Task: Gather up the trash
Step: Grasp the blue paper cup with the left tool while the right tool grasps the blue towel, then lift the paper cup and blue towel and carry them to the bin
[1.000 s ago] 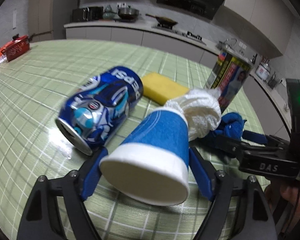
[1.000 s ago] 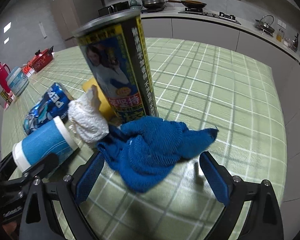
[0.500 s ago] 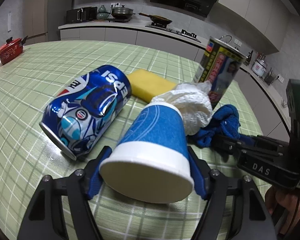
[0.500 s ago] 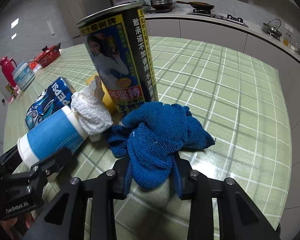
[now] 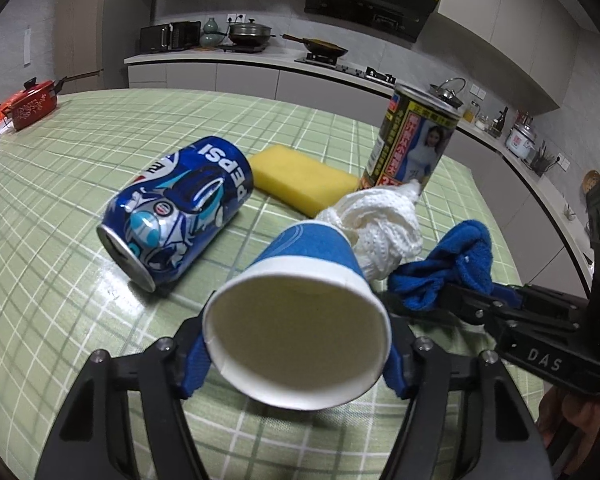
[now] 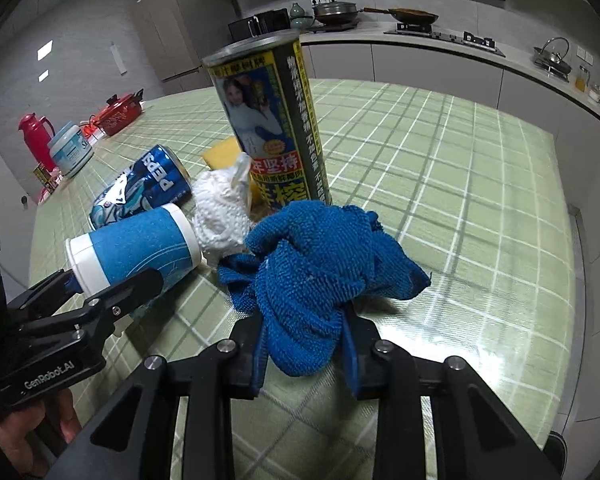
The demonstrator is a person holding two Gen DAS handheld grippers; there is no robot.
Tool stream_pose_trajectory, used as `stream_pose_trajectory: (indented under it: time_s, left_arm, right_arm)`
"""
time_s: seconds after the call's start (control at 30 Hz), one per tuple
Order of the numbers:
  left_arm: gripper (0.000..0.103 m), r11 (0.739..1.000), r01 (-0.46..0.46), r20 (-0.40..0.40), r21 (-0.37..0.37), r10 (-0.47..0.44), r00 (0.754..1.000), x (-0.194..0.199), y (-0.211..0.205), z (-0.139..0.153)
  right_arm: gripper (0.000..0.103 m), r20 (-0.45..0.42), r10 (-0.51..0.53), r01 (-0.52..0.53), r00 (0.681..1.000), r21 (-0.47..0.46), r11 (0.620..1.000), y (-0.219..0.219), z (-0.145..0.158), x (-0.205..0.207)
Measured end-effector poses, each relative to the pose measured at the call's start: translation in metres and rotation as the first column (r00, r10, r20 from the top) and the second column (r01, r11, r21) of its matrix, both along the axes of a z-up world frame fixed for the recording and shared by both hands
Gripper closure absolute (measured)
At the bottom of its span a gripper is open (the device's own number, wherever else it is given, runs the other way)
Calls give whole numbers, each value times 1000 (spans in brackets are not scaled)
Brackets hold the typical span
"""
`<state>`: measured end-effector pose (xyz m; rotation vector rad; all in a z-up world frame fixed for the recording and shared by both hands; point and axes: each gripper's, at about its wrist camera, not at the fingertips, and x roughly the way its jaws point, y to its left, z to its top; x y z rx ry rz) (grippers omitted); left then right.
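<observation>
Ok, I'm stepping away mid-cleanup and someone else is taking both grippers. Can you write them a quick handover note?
Left gripper: jaws closing on the blue paper cup, its mouth tipped toward the camera.
Right gripper: shut on the crumpled blue cloth.
Green checked table: dented blue Pepsi can on its side, crumpled white paper towel, yellow sponge, upright tall printed can.
Done: nothing visibly binned; no bin in view.
Left: bin the trash.
</observation>
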<state>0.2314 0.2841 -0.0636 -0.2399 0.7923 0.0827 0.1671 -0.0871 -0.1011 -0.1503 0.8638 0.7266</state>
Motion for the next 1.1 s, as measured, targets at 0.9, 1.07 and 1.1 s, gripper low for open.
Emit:
stream_pose_trajectory:
  time_s: [0.9,1.07,1.1]
  left_arm:
    - [34,1000,27,42,9,-27,999,-17,-42,12]
    - [34,998,60,51,13,-61,997,-18,-64,15]
    - [34,998,69,53,14,-70,996,-18,-70,16]
  right_arm:
    - [70,20,-46,45,999,42,998,-66,24,-18]
    - [70,31,-76,74,997,48,996,-92,31,-23]
    - [70,33,-82,80,996,49,996,-98,32,-23]
